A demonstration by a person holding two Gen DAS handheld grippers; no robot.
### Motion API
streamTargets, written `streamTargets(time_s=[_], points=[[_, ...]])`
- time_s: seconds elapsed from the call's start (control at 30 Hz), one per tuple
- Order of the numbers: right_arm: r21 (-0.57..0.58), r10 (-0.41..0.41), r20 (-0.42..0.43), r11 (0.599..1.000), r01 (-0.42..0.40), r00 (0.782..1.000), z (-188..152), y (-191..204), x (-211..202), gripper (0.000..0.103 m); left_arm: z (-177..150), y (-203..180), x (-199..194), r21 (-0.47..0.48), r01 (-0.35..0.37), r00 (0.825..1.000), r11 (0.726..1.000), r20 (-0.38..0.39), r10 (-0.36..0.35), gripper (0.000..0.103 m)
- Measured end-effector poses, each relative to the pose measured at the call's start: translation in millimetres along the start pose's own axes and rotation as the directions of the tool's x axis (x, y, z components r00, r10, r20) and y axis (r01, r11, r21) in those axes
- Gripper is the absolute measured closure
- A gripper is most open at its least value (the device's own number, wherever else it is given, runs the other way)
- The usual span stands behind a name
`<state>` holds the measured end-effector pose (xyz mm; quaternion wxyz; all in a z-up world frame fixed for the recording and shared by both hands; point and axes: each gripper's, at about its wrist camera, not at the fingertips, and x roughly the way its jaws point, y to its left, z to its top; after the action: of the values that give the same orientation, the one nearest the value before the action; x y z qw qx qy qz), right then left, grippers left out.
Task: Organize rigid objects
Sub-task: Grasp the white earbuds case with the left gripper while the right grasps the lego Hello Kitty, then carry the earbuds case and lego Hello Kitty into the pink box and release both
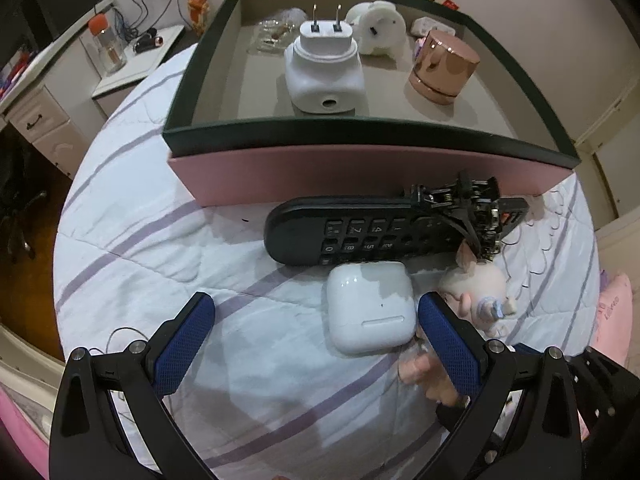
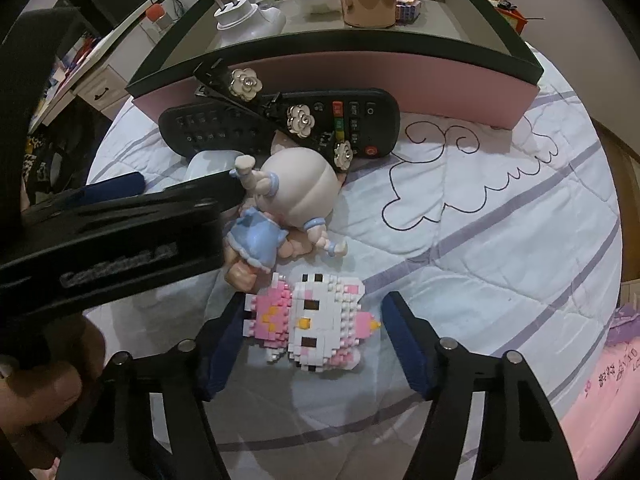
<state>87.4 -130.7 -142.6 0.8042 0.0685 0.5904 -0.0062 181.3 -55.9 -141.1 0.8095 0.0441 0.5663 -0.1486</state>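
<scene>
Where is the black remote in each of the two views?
Left wrist: remote lies at centre, just beyond the white case.
Right wrist: remote lies upper centre, under the hair clip.
Shared landmark: the pink box directly behind it.

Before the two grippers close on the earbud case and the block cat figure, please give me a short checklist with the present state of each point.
1. Left gripper open: ok.
2. White earbud case centred between its fingers: not ok, it sits against the right finger.
3. Right gripper open: ok.
4. Block cat figure between its fingers: ok.
5. Doll apart from the cat figure: cannot tell.
6. Free floor in the box: ok.
</scene>
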Motion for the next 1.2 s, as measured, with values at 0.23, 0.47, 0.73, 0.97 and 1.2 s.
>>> streamTargets(time_s=[0.23,0.47,0.73,0.97,1.2], points=[[-0.024,-0.039,0.014,0.999,0.039,0.999,4.4,8.9,5.7,0.03,1.4,-5.0,11.3,-0.003,-0.049,0.998,0.999,0.037,0.049,0.0],[-0.032,-0.048,0.023,0.998,0.048,0.999,5.5,12.3,7.0,0.04,-7.7,-3.5,8.4,0.053,-0.056,0.996,0.997,0.067,0.052,0.007],[-0.006,-0.034,0.024,0.999,0.034,0.999,6.2,3.6,-2.1,0.04,-12.7,6.9,-10.1,0.05,-0.039,0.996,0.998,0.085,0.034,0.05],[0.019,-0.031,0.03,0.999,0.03,0.999,6.2,-10.1,-17.7,0.04,-15.9,15.2,-17.5,0.04,-0.016,0.997,0.999,0.078,0.012,0.059],[0.04,-0.02,0.035,0.999,0.018,0.999,7.2,-17.3,-25.0,0.04,-18.0,26.3,-28.3,0.023,-0.006,0.996,1.0,0.092,0.004,0.059]])
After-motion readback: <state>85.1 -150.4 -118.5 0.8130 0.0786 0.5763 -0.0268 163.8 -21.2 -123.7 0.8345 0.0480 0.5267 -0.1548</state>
